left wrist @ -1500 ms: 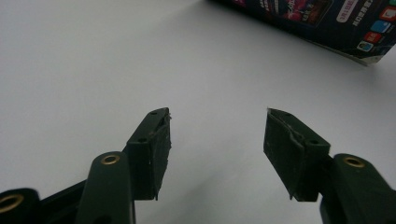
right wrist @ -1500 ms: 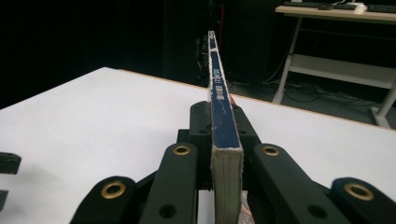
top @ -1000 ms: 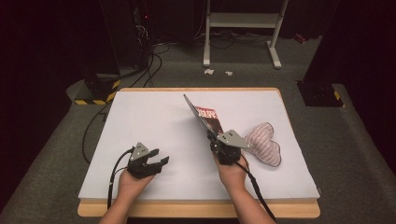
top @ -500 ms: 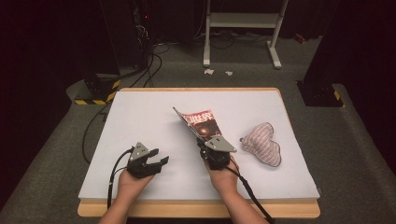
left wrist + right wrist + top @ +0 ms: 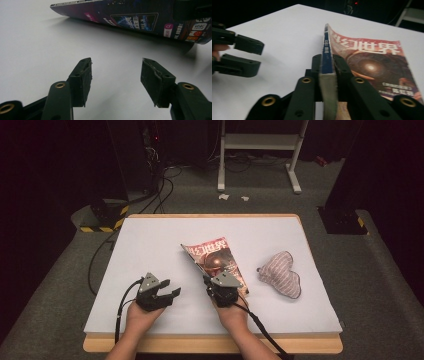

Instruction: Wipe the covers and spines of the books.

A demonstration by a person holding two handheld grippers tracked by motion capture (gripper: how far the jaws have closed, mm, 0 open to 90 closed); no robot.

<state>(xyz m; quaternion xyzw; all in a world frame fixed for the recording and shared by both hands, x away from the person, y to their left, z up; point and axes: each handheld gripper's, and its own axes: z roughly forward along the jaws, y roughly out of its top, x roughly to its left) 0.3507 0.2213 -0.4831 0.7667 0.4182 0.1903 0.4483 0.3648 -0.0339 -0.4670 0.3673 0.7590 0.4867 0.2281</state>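
While resting on the white table (image 5: 150,245), magazine (image 5: 217,260) tilted near table centre, red cover up, spine edge raised, far corner down on the surface. Striped cloth pouch (image 5: 281,274) flat on table, off to the magazine's right side, apart from it. Right gripper (image 5: 220,287) at magazine's near end, spine (image 5: 327,50) clamped between both pads, jaws just easing apart yet pads pressing on it. Left gripper (image 5: 167,295) left of magazine, near table's front edge, jaws spread wide, bare table between pads (image 5: 81,77), touching nothing, magazine's dark back cover (image 5: 130,17) just beyond the tips
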